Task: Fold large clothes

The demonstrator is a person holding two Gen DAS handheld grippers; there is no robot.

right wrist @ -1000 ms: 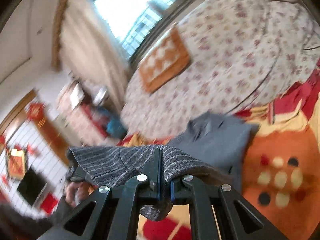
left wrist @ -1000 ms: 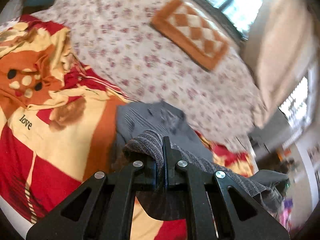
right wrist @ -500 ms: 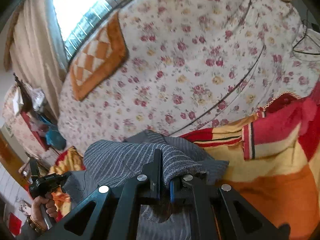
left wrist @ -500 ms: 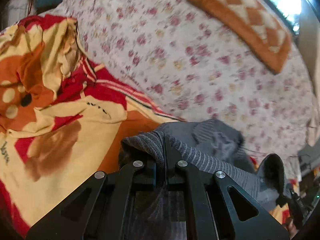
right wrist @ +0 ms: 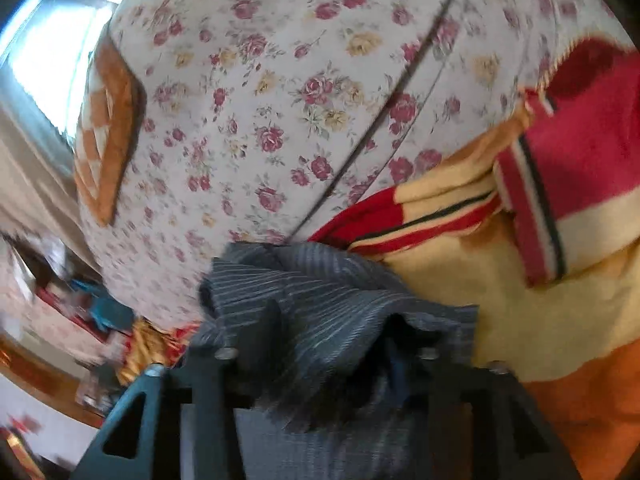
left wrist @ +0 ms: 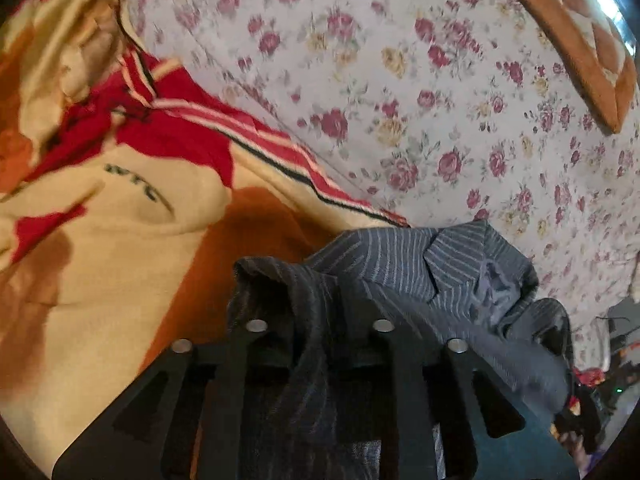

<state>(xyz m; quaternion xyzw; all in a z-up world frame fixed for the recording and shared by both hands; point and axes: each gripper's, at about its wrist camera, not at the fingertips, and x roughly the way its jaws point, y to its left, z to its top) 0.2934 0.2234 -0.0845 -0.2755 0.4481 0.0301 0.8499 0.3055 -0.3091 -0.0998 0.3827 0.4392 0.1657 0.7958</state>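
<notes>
Closest in, the left gripper [left wrist: 320, 320] has its fingers spread, grey striped garment [left wrist: 400, 264] draped loosely between them. The right gripper [right wrist: 328, 344] likewise stands with fingers parted, cloth bunched over them. The garment lies heaped on the red-and-yellow blanket [left wrist: 120, 240], beside the floral bedsheet [left wrist: 400, 100]. To fold well, I judge, withdraw both grippers straight back without snagging, then flatten the wrinkled top layer. Farthest off, an orange checked cushion [left wrist: 592, 40].
</notes>
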